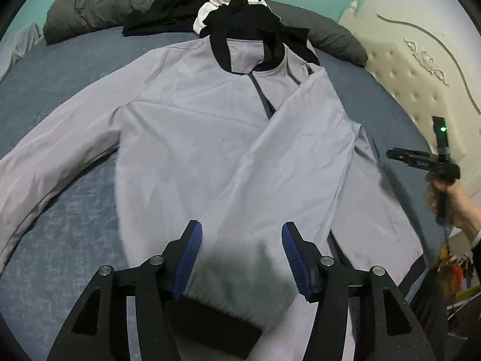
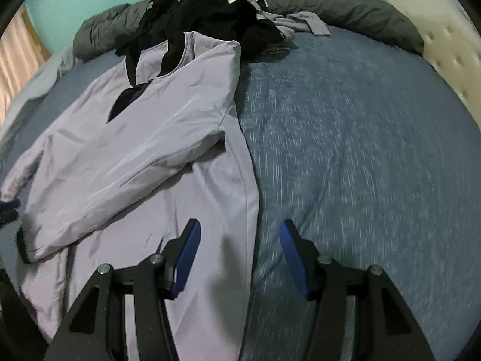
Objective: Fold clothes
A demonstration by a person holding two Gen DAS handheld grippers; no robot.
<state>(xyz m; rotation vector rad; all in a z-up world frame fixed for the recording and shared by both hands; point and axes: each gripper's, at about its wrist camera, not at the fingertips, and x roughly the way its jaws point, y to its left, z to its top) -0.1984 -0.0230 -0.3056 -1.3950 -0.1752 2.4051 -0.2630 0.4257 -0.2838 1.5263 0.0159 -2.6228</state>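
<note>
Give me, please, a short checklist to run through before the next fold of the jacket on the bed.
1. Right sleeve folded across the jacket: ok.
2. Left sleeve folded in: not ok, it lies spread on the bed.
3. Left gripper free of cloth: ok, open above the black cuff.
4. Right gripper free: ok, open, nothing between the pads.
5. Pile of clothes clear of the collar: not ok, they touch.
</note>
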